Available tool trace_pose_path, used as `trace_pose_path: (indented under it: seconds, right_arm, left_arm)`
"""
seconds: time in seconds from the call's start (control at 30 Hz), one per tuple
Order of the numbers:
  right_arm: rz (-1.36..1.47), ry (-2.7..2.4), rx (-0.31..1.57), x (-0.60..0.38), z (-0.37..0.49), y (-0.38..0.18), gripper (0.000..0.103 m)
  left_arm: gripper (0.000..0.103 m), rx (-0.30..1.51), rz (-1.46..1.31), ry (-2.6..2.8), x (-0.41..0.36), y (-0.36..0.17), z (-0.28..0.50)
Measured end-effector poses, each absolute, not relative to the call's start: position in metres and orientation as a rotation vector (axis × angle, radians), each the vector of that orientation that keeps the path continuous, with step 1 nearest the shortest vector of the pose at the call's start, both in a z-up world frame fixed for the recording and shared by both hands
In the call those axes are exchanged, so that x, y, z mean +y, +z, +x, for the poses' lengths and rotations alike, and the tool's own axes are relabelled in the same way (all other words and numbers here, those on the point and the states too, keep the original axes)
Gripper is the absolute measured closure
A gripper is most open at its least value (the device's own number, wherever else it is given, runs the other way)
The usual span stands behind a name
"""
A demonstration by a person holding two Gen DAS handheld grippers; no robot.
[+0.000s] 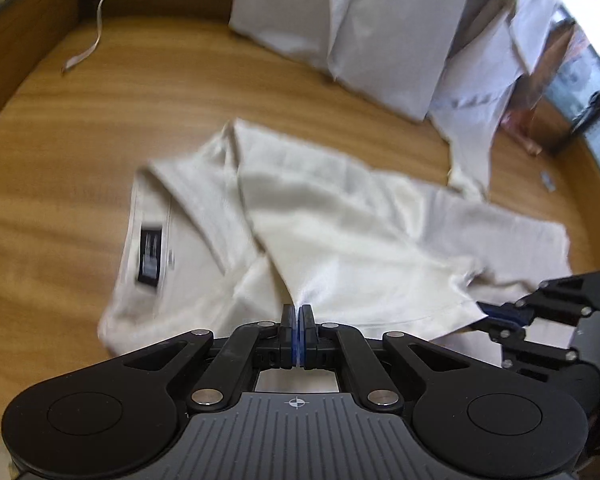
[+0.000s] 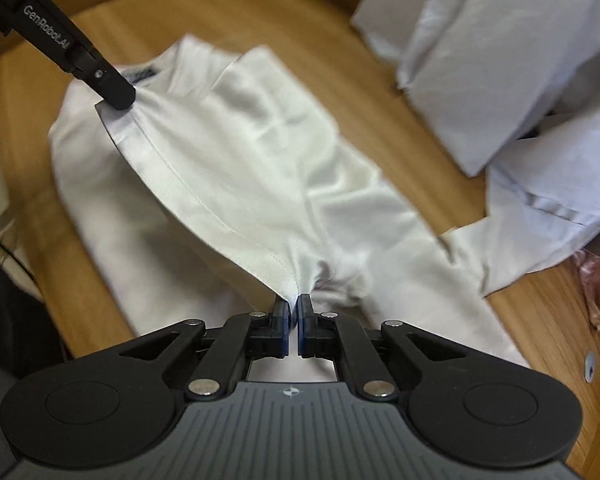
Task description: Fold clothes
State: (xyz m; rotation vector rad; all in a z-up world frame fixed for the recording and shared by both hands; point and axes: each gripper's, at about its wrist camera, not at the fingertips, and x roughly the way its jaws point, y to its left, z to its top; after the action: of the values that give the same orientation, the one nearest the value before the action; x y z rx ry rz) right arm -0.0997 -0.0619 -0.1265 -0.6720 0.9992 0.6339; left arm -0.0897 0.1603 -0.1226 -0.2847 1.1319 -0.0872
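While the cream shirt (image 1: 340, 220) lies crumpled on the wood counter (image 1: 80, 152), both tools grip its hem. Left tool (image 1: 298, 312) is clenched on one hem corner, right tool (image 2: 294, 306) clenched on the other, hem stretched between. Pale folded clothes (image 2: 500, 60) sit behind, touching the shirt.

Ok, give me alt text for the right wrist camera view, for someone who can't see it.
The right gripper is shut on the hem of a cream shirt, and the left gripper pinches the same hem at upper left, stretching it taut above a wooden table. Pale folded clothes lie at upper right.
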Motion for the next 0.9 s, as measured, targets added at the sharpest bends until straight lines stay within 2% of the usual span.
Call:
trace_pose_path:
  seconds: [0.1, 0.13, 0.3, 0.37, 0.43, 0.6, 0.73, 0.9]
  right_arm:
    - [-0.675, 0.683, 0.997, -0.065, -0.100, -0.119, 0.078]
    - [-0.663, 0.698, 1.000, -0.068, -0.098, -0.115, 0.076]
    - [-0.573, 0.767, 1.041, -0.089, -0.081, -0.095, 0.074]
    - [-0.556, 0.785, 1.046, -0.097, -0.075, -0.090, 0.074]
    - [-0.545, 0.799, 1.049, -0.103, -0.069, -0.085, 0.074]
    - [-0.519, 0.827, 1.046, -0.116, -0.058, -0.076, 0.073]
    - [-0.477, 0.836, 1.058, -0.132, -0.053, -0.071, 0.072]
    - [-0.463, 0.822, 1.063, -0.158, -0.053, -0.069, 0.072]
  left_arm:
    - [0.098, 1.144, -0.279, -0.035, 0.160, -0.134, -0.100]
    - [0.098, 1.139, -0.282, -0.016, 0.161, -0.135, -0.106]
    - [0.098, 1.106, -0.330, 0.085, 0.166, -0.134, -0.139]
    - [0.095, 1.086, -0.354, 0.133, 0.168, -0.131, -0.153]
    - [0.082, 1.066, -0.385, 0.173, 0.169, -0.128, -0.163]
    - [0.070, 1.025, -0.444, 0.231, 0.163, -0.127, -0.165]
    - [0.062, 0.997, -0.445, 0.237, 0.151, -0.132, -0.149]
    - [0.062, 0.977, -0.438, 0.244, 0.139, -0.146, -0.121]
